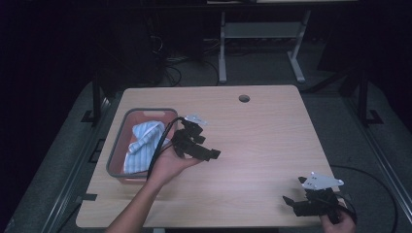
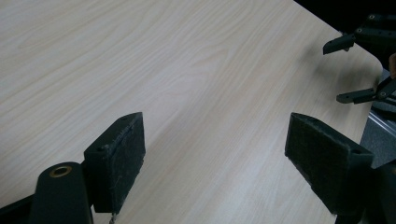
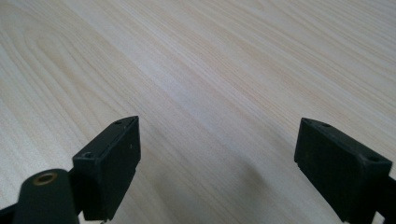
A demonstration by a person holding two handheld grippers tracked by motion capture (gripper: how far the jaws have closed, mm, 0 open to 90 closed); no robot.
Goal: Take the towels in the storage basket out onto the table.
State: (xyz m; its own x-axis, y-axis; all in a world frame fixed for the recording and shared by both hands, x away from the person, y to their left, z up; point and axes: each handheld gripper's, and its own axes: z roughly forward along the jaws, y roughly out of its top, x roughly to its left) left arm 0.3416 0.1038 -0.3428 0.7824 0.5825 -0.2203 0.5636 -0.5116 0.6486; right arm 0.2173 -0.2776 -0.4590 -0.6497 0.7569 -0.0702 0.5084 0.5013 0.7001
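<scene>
Your left tool (image 2: 215, 154) and right tool (image 3: 217, 161) both gape over bare tabletop (image 1: 262, 141). High view adds a bin (image 1: 118, 141) holding striped cloth (image 1: 141, 145).

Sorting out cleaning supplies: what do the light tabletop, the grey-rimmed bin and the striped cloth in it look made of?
The light tabletop looks like pale wood-grain laminate, smooth with a soft sheen. The grey-rimmed bin seems moulded plastic, reddish inside. The blue-and-white striped cloth looks like soft woven fabric, crumpled in folds.

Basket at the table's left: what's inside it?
The basket holds a crumpled blue-and-white striped cloth. Anything beneath the cloth is covered, and the left hand-held gripper overlaps its right edge.
</scene>
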